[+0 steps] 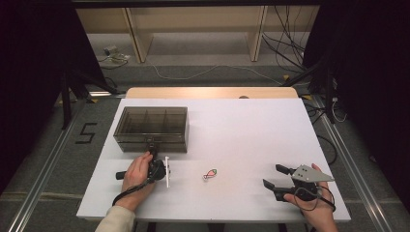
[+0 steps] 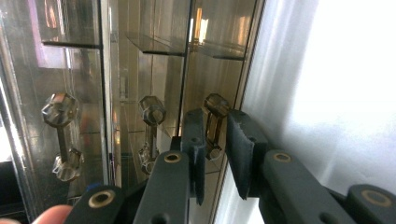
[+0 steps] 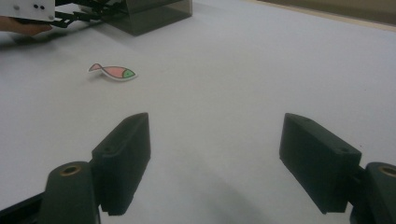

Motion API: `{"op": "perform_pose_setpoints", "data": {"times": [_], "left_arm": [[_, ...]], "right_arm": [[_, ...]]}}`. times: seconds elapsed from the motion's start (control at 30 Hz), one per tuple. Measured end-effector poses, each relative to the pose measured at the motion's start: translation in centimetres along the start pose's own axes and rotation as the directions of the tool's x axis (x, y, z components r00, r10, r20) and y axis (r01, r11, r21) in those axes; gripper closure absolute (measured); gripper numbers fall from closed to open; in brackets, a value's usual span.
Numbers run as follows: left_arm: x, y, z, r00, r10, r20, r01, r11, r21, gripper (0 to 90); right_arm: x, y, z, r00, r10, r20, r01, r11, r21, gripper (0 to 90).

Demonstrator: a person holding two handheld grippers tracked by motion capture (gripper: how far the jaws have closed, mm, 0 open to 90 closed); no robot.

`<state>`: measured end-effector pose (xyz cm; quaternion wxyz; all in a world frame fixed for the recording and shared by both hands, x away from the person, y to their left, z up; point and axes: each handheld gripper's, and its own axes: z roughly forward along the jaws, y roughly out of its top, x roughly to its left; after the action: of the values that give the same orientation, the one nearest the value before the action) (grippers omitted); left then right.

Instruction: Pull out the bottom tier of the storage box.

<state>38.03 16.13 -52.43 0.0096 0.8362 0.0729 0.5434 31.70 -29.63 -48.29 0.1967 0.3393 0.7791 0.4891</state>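
Note:
A smoky see-through box with inner dividers stands on the white table at the left. My left gripper reaches its front wall; in the left gripper view the gripper has its two black jaws closed narrowly on the box's small clear handle, with reflections of that handle beside it. A pink and green fish-shaped sticker lies flat in the middle front, also ahead of my right gripper as the fish. My right gripper rests at the front right, open, nothing between its jaws.
The table's front edge runs just under both hands. Behind the table stands a wooden shelf frame, with cables on the floor. A dark stand leg rises left of the table.

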Motion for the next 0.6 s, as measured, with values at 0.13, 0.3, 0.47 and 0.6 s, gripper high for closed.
{"op": "perform_pose_setpoints", "data": {"times": [0.13,0.3,0.47,0.6], "left_arm": [[-0.07,-0.08,0.05,0.9999,0.008,-0.014,-0.008,0.9999,0.01,78.5],[-0.05,-0.23,0.05,0.9999,-0.005,-0.012,0.005,1.0,-0.001,78.5],[-0.24,-0.01,0.06,0.9996,0.022,-0.017,-0.022,0.9997,-0.008,77.7],[-0.29,0.03,0.08,0.9993,0.032,-0.021,-0.032,0.9995,-0.007,78.4]], "right_arm": [[0.01,0.0,-0.01,1.0,0.0,0.0,0.0,1.0,0.0,25.3],[0.07,0.01,0.05,1.0,-0.002,0.0,0.002,1.0,-0.001,25.3],[0.05,0.01,0.04,1.0,0.0,0.001,0.0,1.0,-0.002,25.3],[0.03,0.01,0.0,1.0,0.001,0.0,-0.001,1.0,0.0,25.3]]}}
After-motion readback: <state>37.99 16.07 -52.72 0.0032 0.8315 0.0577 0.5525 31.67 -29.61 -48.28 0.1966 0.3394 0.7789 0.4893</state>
